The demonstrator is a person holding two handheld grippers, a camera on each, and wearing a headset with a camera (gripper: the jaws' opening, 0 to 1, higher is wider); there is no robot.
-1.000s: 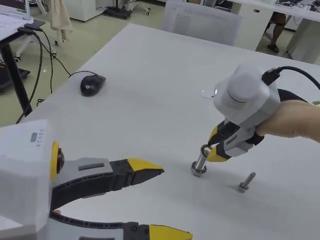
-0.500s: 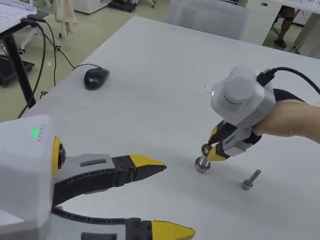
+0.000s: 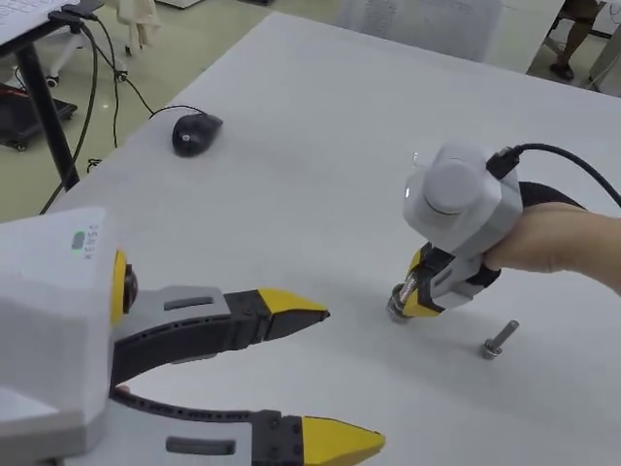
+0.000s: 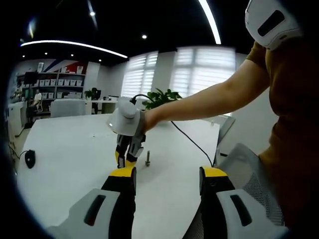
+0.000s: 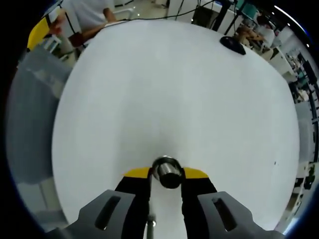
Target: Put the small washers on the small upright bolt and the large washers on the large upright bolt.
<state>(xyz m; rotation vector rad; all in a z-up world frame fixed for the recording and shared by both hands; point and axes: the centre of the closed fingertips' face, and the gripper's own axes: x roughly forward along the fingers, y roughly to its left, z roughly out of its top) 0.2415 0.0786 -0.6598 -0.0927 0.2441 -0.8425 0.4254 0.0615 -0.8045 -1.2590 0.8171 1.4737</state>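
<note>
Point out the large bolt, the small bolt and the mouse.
large bolt [image 3: 399, 305], head view, lower end by the table.
small bolt [image 3: 499, 341], head view, mid shank.
mouse [image 3: 196, 133], head view, top shell.

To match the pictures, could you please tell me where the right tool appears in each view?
Head view: right tool, right of centre, gripping the large bolt.
Left gripper view: just left of centre.
Right gripper view: bottom centre.
Shared landmark: black mouse.

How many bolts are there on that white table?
2. The large bolt is clamped by the right gripper. The small bolt stands free on the table, to the person's right of it. More could be hidden behind the right gripper.
</note>
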